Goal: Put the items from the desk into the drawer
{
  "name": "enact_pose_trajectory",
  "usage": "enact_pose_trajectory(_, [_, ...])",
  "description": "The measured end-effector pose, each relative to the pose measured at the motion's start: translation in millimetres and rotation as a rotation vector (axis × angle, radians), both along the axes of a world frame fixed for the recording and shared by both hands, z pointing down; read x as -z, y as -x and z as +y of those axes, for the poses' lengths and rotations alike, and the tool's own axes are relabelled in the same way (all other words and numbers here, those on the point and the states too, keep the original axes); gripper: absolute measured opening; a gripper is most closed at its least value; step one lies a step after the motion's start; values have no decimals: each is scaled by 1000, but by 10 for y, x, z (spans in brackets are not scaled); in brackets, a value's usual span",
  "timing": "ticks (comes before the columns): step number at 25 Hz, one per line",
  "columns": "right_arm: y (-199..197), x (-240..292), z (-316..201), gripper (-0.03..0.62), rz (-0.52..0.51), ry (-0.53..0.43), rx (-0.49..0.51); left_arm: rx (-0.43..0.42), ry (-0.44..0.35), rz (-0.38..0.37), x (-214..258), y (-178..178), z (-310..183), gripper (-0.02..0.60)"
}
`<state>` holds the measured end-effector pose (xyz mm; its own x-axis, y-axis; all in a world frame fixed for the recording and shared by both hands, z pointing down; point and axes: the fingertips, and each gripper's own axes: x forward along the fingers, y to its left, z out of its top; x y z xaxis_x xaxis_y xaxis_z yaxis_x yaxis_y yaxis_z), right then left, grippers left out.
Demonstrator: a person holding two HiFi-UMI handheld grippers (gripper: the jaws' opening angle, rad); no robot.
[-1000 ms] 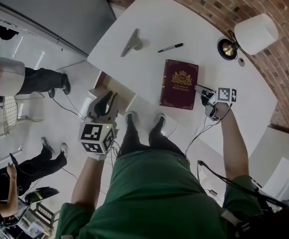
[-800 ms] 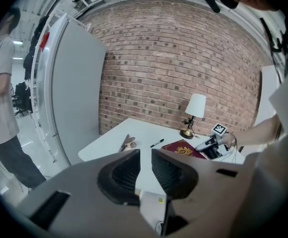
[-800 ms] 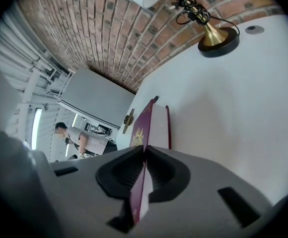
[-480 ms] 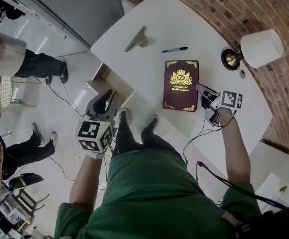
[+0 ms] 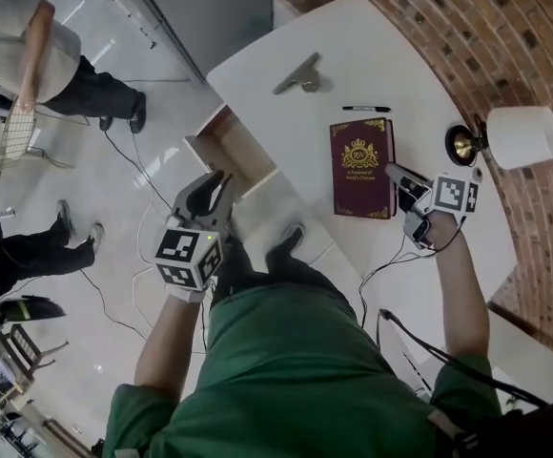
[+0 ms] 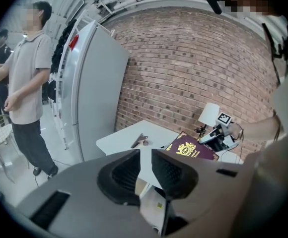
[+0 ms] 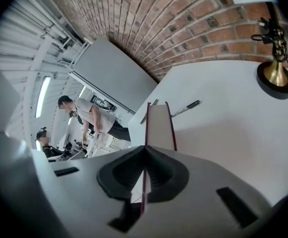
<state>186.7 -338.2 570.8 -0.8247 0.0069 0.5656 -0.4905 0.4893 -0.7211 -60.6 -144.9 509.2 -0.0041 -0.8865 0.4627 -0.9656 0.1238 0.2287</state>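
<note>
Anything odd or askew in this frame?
The right hand-held gripper, whose jaws have just been closing, pinches only one thin cover of the maroon book; the page block sits beside the jaws, not between them. Nothing else stands out.

Jaws of the right gripper (image 7: 144,150) have just been closing and now pinch one thin maroon cover of the book (image 7: 160,125), centre frame, pale page block beside it. Black pen (image 7: 186,106) right of the book on the white worktop (image 7: 223,133). Brass lamp base (image 7: 277,74) upper right. Brick wall (image 7: 149,29) along the top. Person (image 7: 92,119) at left.
</note>
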Motion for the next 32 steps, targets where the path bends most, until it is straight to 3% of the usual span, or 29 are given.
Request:
enact_pose_trajectory(16, [1105, 321, 340, 8, 13, -85, 136, 98, -36, 52, -62, 885, 520, 63])
enact_pose_trajectory(26, [2102, 264, 666, 8, 31, -114, 237, 161, -5, 76, -180, 1567, 1034, 61])
enact_pose_trajectory(32, [2727, 27, 916, 8, 74, -166, 294, 204, 3, 77, -270, 2150, 1345, 61])
